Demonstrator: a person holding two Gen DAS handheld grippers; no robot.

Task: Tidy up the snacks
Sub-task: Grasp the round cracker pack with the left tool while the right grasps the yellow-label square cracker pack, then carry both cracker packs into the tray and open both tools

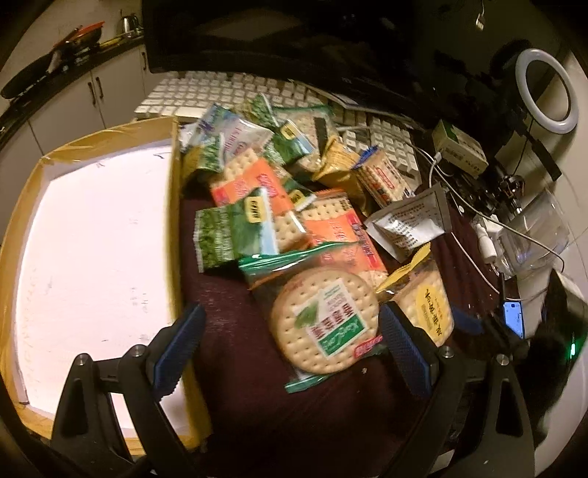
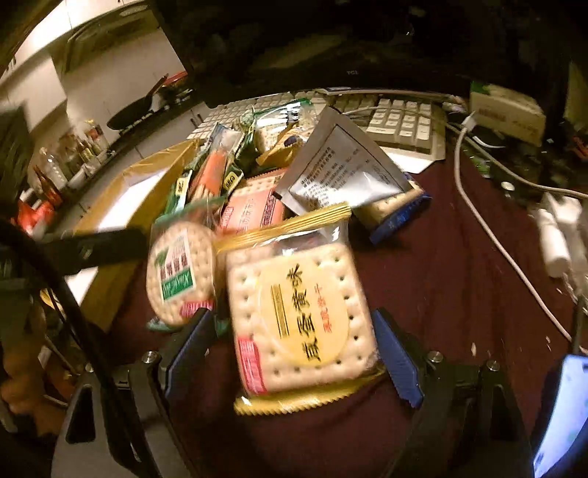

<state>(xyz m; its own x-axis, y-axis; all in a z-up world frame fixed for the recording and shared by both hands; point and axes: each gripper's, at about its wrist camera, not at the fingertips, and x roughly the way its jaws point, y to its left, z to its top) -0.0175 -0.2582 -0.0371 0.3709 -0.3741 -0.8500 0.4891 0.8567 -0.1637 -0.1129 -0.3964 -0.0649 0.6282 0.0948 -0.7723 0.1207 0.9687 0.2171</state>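
A heap of snack packets lies on a dark red cloth (image 1: 235,331). In the left wrist view a round cracker packet with a green label (image 1: 325,320) lies nearest, between the wide-open fingers of my left gripper (image 1: 290,347), which holds nothing. A cardboard box with a white floor (image 1: 92,239) stands to the left of the heap. In the right wrist view a square cracker packet with a yellow label (image 2: 301,316) lies between the open fingers of my right gripper (image 2: 294,358). The round packet (image 2: 176,272) lies to its left.
A white keyboard (image 1: 228,88) and a dark monitor (image 1: 294,33) stand behind the heap. A silver sachet (image 2: 341,172) lies on top of it. Cables (image 2: 488,228), a ring light (image 1: 547,92), a small box (image 1: 459,147) and a lit phone (image 2: 562,408) crowd the right side.
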